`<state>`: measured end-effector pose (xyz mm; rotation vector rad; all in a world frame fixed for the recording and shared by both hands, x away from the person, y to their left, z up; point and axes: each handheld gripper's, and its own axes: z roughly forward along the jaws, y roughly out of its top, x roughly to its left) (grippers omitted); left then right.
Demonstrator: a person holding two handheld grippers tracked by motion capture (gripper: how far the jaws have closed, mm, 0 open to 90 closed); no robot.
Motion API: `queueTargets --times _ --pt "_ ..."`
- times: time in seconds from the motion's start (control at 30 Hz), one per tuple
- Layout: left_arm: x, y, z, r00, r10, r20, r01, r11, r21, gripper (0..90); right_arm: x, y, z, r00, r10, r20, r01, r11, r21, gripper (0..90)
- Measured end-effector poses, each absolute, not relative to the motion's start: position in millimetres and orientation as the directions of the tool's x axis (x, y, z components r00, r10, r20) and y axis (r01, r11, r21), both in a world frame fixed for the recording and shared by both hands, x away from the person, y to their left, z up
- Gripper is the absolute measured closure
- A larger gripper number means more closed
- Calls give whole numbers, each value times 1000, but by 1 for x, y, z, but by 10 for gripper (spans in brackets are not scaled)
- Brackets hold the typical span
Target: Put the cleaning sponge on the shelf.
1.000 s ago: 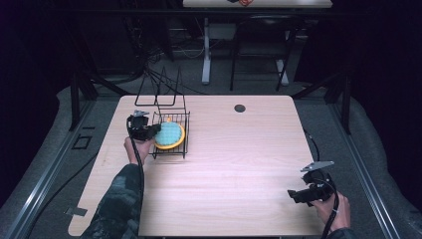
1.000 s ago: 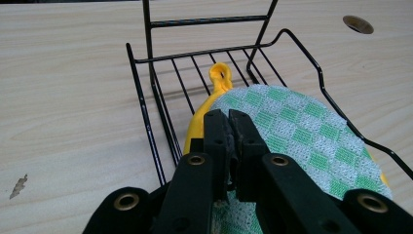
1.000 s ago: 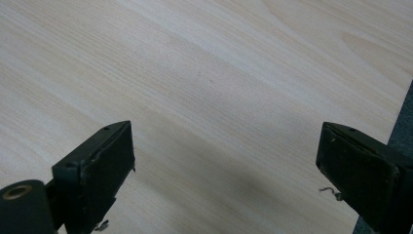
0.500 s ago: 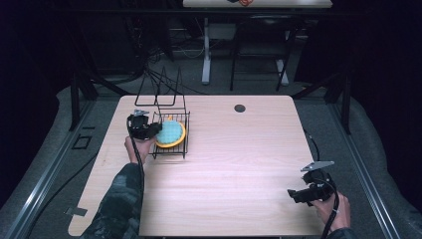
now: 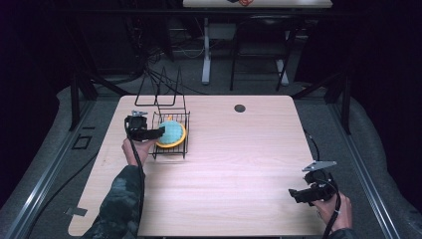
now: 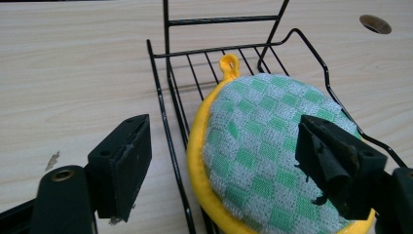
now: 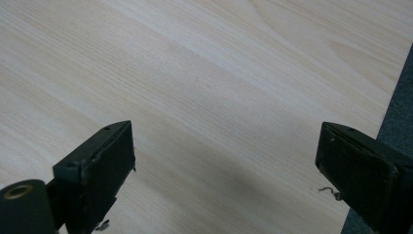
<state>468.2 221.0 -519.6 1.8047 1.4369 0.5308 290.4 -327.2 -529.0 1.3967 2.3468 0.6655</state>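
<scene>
Pot holder, round, green-checked with yellow rim, lies in wire rack at counter's left rear. Left gripper jaws wide apart, holding nothing: one outside rack wall, other over cloth, likely lined up to pinch its edge. Right gripper jaws wide, empty, parked over bare front-right corner, out of way. Versus half second ago: both grippers, pot holder, rack unmoved.

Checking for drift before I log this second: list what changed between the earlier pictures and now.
Nothing visibly changed. The left gripper is open at the wire rack with its jaws on either side of the rack's near wall and the yellow-rimmed pot holder; the right gripper, open, is at the table's near right corner.
</scene>
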Motion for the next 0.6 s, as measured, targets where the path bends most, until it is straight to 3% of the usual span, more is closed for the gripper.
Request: queueTargets --times 0.13,0.6 --pt "461 225 -516 266 951 -160 643 -51 764 176 290 -328 -528 -469 882 -46 727 414 547 68" --pt "428 221 -502 285 956 -72 634 -132 762 154 289 -327 -527 -471 881 -44 727 415 547 69"
